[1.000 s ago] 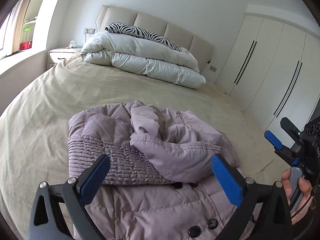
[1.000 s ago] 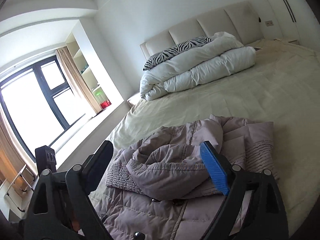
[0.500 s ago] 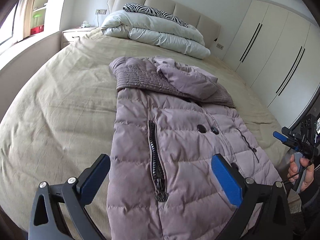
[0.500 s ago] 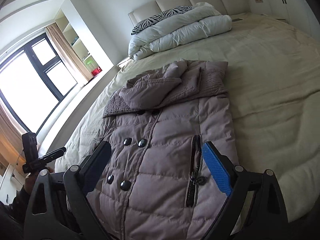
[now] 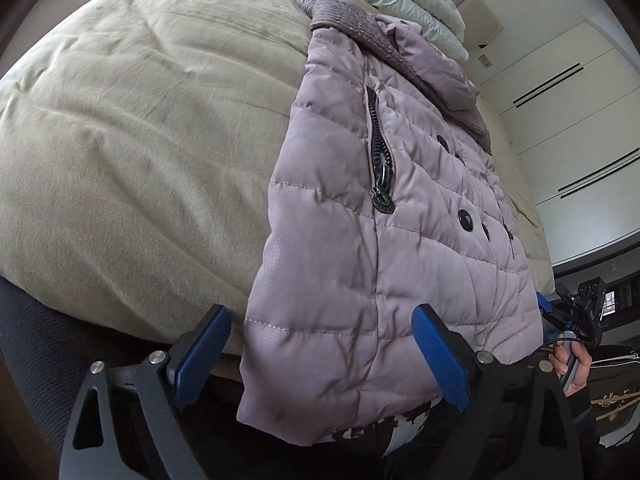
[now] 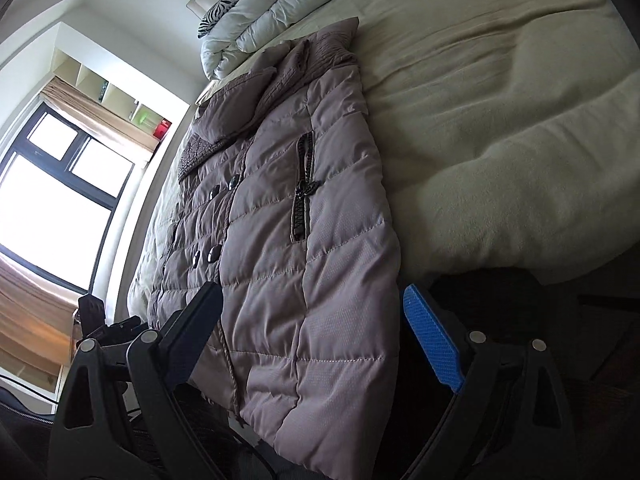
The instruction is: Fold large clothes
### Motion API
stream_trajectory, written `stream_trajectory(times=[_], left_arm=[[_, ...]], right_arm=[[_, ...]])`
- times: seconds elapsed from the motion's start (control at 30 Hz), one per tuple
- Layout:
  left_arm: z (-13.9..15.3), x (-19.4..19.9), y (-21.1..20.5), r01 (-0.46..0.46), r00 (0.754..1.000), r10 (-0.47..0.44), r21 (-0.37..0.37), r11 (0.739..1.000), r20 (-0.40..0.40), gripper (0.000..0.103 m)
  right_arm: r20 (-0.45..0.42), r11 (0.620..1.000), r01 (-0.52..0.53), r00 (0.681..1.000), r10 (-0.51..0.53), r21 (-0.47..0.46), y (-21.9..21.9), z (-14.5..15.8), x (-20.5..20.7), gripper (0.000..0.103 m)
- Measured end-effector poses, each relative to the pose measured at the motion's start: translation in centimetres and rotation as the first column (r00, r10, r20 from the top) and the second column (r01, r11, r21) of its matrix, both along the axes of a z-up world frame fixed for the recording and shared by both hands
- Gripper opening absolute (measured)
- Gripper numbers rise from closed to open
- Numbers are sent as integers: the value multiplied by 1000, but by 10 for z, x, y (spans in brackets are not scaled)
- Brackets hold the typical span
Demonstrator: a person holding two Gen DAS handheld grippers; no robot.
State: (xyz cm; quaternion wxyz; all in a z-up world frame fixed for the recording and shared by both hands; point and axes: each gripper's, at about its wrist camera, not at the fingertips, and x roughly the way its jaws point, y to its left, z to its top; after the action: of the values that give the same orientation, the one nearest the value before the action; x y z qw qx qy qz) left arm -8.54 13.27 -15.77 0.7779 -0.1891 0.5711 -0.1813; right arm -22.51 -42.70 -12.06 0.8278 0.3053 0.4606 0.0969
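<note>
A mauve quilted jacket (image 5: pixel 380 240) lies front up along the beige bed (image 5: pixel 140 140), with its collar far and its hem hanging over the near edge. My left gripper (image 5: pixel 320 320) straddles the hem's left corner. Its jaws are closing, with the fabric between them and the pads off it. In the right wrist view the jacket (image 6: pixel 272 220) shows dark buttons and a pocket zip. My right gripper (image 6: pixel 312 296) stands open around the hem's right corner, not pressing it.
A folded white duvet (image 6: pixel 288 0) and a zebra pillow lie at the headboard. White wardrobe doors (image 5: pixel 560 100) stand to the right, a window (image 6: pixel 52 200) to the left. A hand (image 5: pixel 568 364) holds the right gripper's handle by the hem.
Both grippers have drawn back from the collar end and sunk to the hem at the bed's near edge. The left jaws have narrowed a little.
</note>
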Motion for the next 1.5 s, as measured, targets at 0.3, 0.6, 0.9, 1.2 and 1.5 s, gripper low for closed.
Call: stream_trajectory(times=[0.3,0.6,0.9,1.2,1.5], left_arm=[[-18,-8,-9,45,998,-45,-9,999,-51,65],[-19,-9,-8,93,992,-95,-36,995,-85,62],[-19,-14,-13,123,990,-124,-17,992,-65,43],[-9,-22,-9,140,990,-140,-11,990,-28,12],[33,-30,-6,132,990,-129,-78,988,50,8]], right_arm=[[-126,1000,-2,992,1,-6,-8,-13,-6,86],[-201,999,-37,979,38,9,-3,-10,-6,82],[-336,995,-99,937,93,-1,10,-17,-4,45],[-307,994,-105,945,110,33,18,-24,-9,17],[-224,985,-155,965,136,-73,42,10,-15,6]])
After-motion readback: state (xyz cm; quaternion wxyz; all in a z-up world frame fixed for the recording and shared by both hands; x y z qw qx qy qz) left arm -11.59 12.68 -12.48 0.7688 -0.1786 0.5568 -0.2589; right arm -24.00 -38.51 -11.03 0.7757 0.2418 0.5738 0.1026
